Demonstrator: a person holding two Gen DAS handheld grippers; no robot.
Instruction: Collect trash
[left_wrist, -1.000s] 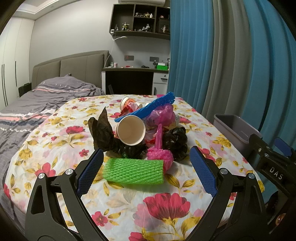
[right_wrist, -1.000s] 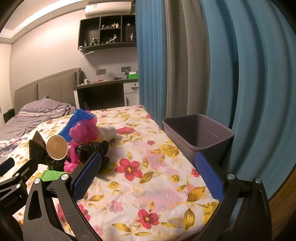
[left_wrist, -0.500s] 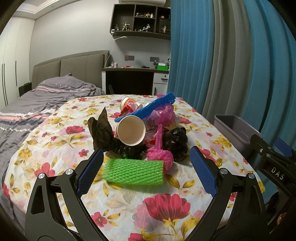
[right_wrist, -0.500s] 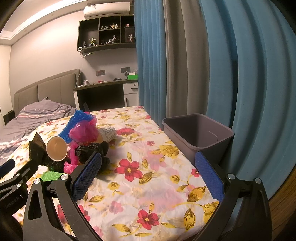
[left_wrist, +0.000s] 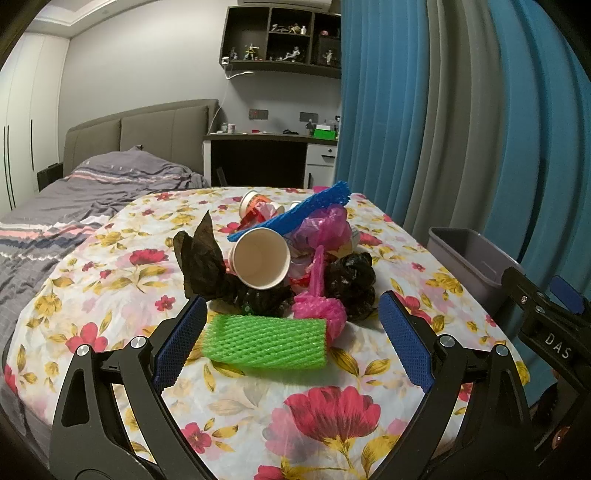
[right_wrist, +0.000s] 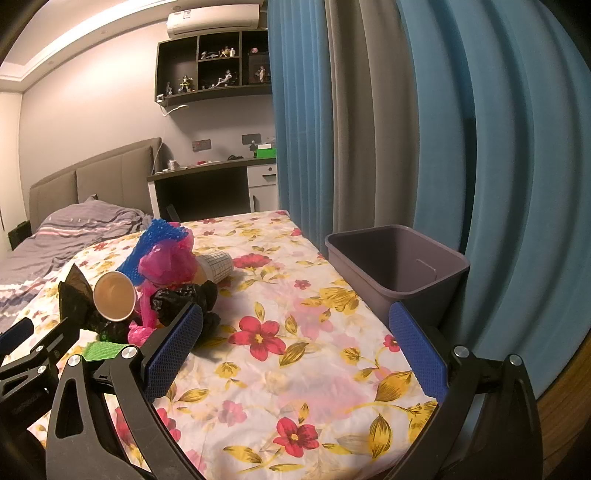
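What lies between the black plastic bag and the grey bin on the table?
Only bare flowered tablecloth separates the black plastic bag from the grey bin; nothing else lies there. The right wrist view shows it best.

Right gripper (right_wrist: 295, 343): we see jaws wide apart, empty.
Bin (right_wrist: 397, 271): grey, beside our floral surface (right_wrist: 295, 369).
Trash pile (right_wrist: 159, 280): on the surface, left of us.

Left wrist view faces the trash pile (left_wrist: 280, 266) closely; right wrist view shares it, leftward.
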